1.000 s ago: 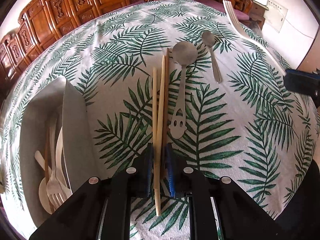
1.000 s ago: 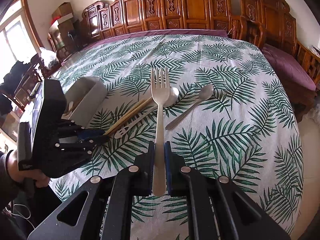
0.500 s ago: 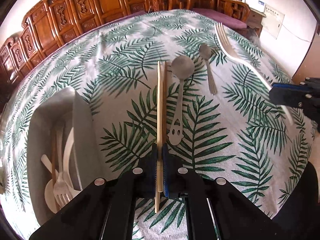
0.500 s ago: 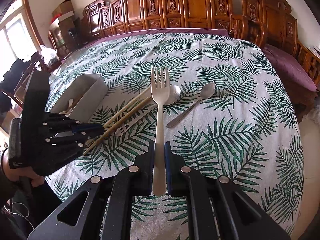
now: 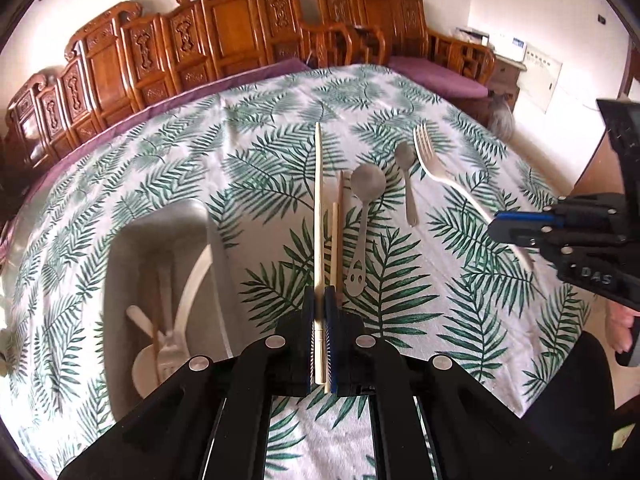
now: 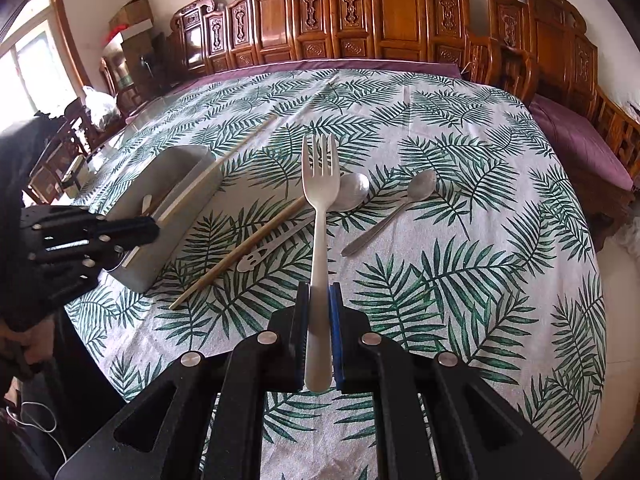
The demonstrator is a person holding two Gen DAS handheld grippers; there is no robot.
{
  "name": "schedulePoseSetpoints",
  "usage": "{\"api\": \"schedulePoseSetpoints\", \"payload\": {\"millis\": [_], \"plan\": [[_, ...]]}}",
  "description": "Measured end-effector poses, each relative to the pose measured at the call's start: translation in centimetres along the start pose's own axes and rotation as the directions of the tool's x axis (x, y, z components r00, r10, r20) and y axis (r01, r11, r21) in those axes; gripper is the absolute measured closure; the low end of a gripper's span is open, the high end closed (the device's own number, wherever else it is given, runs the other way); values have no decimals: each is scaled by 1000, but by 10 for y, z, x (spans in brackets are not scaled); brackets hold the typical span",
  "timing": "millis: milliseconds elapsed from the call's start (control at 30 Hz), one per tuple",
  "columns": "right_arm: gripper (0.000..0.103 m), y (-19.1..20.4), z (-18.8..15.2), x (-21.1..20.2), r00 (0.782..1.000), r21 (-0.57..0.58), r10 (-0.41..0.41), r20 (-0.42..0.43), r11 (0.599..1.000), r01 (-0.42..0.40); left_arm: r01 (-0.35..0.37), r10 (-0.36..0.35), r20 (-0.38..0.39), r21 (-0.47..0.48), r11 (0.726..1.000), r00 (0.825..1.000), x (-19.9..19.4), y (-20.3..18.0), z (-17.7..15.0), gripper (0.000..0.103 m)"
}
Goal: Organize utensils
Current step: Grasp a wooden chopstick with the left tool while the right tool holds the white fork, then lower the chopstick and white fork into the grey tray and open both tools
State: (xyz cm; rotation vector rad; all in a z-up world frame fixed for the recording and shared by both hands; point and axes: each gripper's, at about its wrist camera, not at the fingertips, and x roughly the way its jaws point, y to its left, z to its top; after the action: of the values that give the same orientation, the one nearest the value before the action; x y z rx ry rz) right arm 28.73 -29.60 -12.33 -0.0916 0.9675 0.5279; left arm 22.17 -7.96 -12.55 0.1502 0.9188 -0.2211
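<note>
My left gripper is shut on a pale chopstick and holds it lifted above the table; in the right wrist view that chopstick runs over the grey utensil box. Another chopstick lies on the cloth; it also shows in the right wrist view. My right gripper is shut on a white plastic fork, held above the table. A steel ladle-spoon with a face cut-out and a small steel spoon lie on the cloth.
The grey box at the left holds white utensils and a wooden stick. The table has a palm-leaf cloth. Carved wooden chairs ring the far side. The right gripper body shows at the right of the left wrist view.
My left gripper closed on one chopstick and lifted it off the cloth toward the box side; the other stayed on the table. The right gripper still holds the fork, nearly still.
</note>
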Motion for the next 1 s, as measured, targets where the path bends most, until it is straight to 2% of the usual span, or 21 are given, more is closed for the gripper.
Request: {"api": "schedulePoseSetpoints", "payload": {"millis": [467,767,1000], "plan": [[92,11,2,-14,1000,-19,2,28,1000,-1,-21,24,75,-37,999,997,-53,39,-15,99],[92,25,3,-23,999,-45,9,44,999,-7,-55,59,54,-69,996,997,-55,72,-34,99],[92,52,3,-17,999,-80,26,29,997,-24,-76,77,3,-119,990,997,-35,103,-41,99]]}}
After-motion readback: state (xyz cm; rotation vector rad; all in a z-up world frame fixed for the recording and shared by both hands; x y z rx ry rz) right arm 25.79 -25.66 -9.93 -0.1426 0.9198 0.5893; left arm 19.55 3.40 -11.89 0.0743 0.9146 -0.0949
